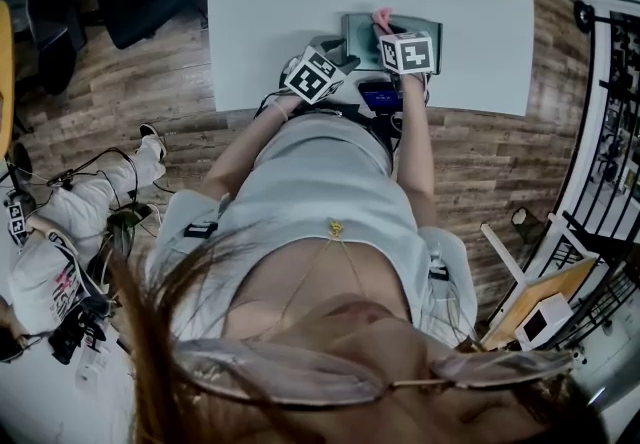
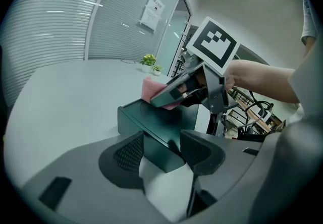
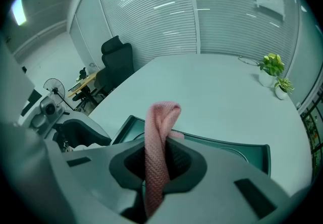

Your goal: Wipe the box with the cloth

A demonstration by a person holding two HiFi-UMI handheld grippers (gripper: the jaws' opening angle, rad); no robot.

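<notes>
The white bench (image 1: 260,12) fills the upper part of the head view. The dark green box (image 1: 360,37), which is the thing to be wiped, lies flat near the bench's near edge, at about 1 o'clock from the middle of that view.

The left gripper (image 2: 162,150) comes at the box from its 8 o'clock side. Its jaws stand wide, closed onto the box's near corner, with a pad against each side. This looks like a bracing hold, so the light box does not slide under the rubbing.

The right gripper (image 3: 156,160) hangs over the box's top, tilted steeply down. Its jaws are clamped together on the pink cloth (image 3: 160,127). A folded loop of cloth sticks out past the tips toward 12 o'clock and gives a soft pad to drag over the lid. In the left gripper view the loop lies on the box's far end, so the wiping appears to be under way.

A small potted plant (image 3: 272,66) stands at the bench's far corner, at 2 o'clock, well clear of the work.
</notes>
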